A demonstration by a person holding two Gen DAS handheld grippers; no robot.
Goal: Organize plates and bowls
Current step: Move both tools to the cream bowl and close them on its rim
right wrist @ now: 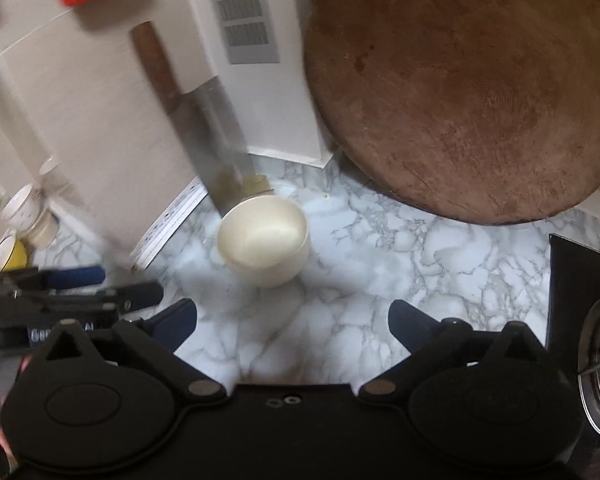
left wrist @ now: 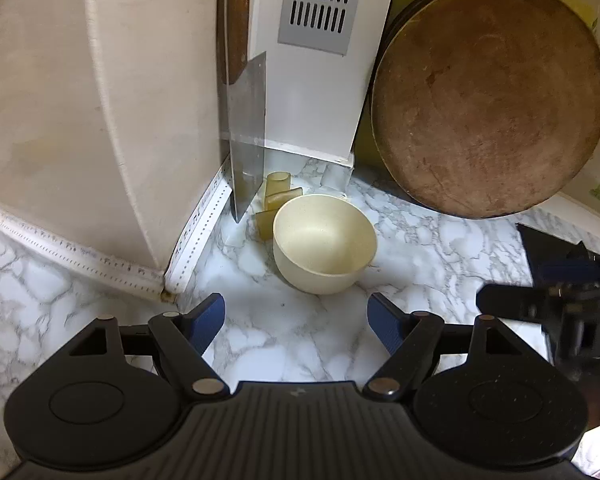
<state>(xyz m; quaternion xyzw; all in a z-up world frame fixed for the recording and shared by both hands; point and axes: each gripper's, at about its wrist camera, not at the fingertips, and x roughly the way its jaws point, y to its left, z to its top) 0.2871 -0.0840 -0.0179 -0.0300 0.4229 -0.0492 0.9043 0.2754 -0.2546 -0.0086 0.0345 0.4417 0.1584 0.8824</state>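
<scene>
Near the counter's back corner one cream bowl (left wrist: 325,243) sits placed; both the left gripper (left wrist: 296,322) and the right gripper (right wrist: 293,326) gape empty, other dishes probably remaining.

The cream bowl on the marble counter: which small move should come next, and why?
Probably draw both tools back, away from the cream bowl. It stands upright by itself on the marble counter, near the cleaver in the corner. The left tool and the right tool are open and empty, short of the bowl, so it looks already placed.
</scene>
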